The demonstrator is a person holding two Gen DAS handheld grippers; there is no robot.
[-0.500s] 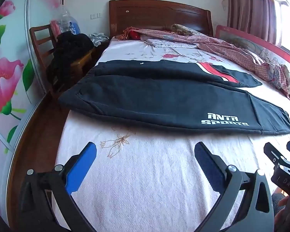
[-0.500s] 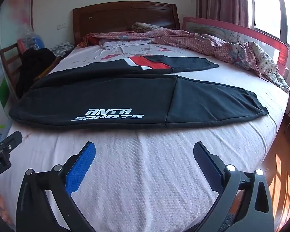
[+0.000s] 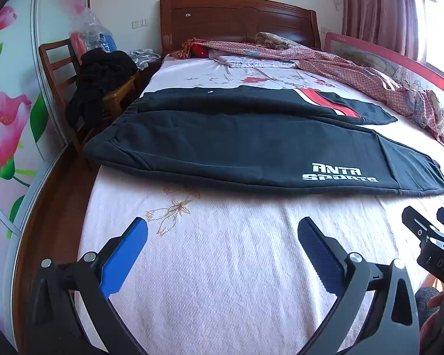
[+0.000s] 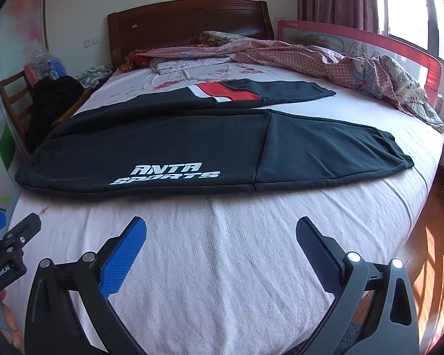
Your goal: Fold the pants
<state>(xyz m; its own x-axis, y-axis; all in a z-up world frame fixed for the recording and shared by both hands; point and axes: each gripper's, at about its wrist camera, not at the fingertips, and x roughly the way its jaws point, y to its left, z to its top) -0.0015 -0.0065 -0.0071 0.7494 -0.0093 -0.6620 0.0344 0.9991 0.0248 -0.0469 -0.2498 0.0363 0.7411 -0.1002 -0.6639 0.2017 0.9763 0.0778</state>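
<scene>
Black sports pants (image 3: pixel 251 148) with white "ANTA SPORTS" lettering and a red-white stripe lie flat across the bed, waistband at the left, leg cuffs at the right; they also show in the right wrist view (image 4: pixel 192 145). My left gripper (image 3: pixel 222 236) is open and empty, above bare sheet in front of the near leg. My right gripper (image 4: pixel 220 235) is open and empty, also short of the pants. The right gripper shows at the left view's right edge (image 3: pixel 432 236); the left gripper shows at the right view's left edge (image 4: pixel 11 236).
The bed has a pale pink sheet (image 3: pixel 236 266) and a wooden headboard (image 3: pixel 236 14). A crumpled patterned quilt (image 4: pixel 325 56) lies along the far right by a red bed rail (image 4: pixel 399 47). A wooden chair with dark clothes (image 3: pixel 97 80) stands left of the bed.
Both grippers have shifted slightly, the pants sit a little higher in each view. The pants have not moved and both grippers stay open.
</scene>
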